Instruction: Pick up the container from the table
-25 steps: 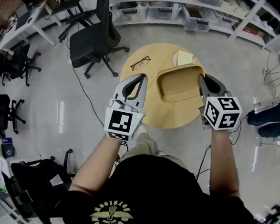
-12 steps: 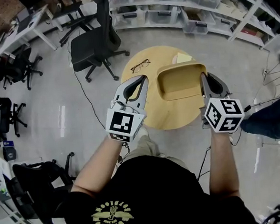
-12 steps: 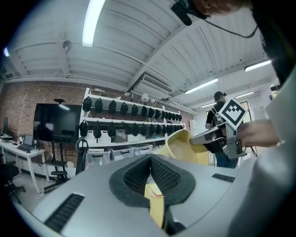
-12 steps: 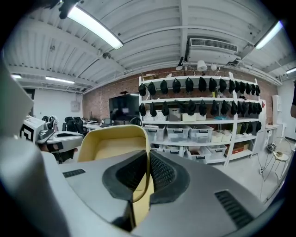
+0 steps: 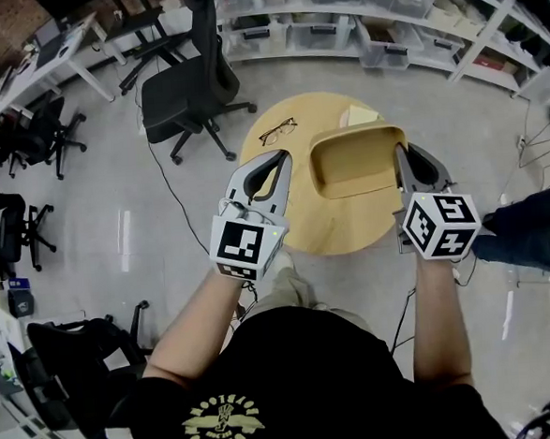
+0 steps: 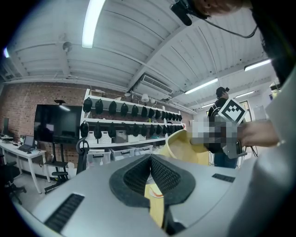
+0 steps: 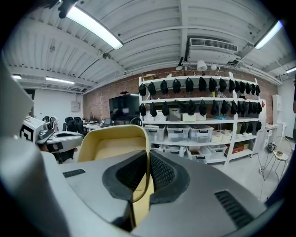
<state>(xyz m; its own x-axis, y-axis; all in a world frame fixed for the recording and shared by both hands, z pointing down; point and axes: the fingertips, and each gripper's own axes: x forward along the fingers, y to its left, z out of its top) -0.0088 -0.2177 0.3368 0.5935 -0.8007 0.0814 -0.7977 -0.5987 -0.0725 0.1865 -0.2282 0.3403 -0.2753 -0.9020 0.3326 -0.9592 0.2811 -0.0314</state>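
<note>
Yellow-tan container [image 5: 355, 161]: its right wall was clamped between the fingers of the right gripper [image 5: 402, 155], one pad inside the wall and one outside. The tray body reached left from those fingers, tilted, above the round wooden surface [image 5: 299, 226].

Left gripper [image 5: 277, 157]: fingers were together with nothing between them, just left of the container and apart from it.

Beyond the left fingers a pair of glasses [image 5: 276, 128] lay on the surface. Beyond the container lay a pale yellow pad [image 5: 363, 114]. Farther off a black office chair [image 5: 186, 84] stood on the floor, then shelves [image 5: 336, 13] carrying storage bins.
</note>
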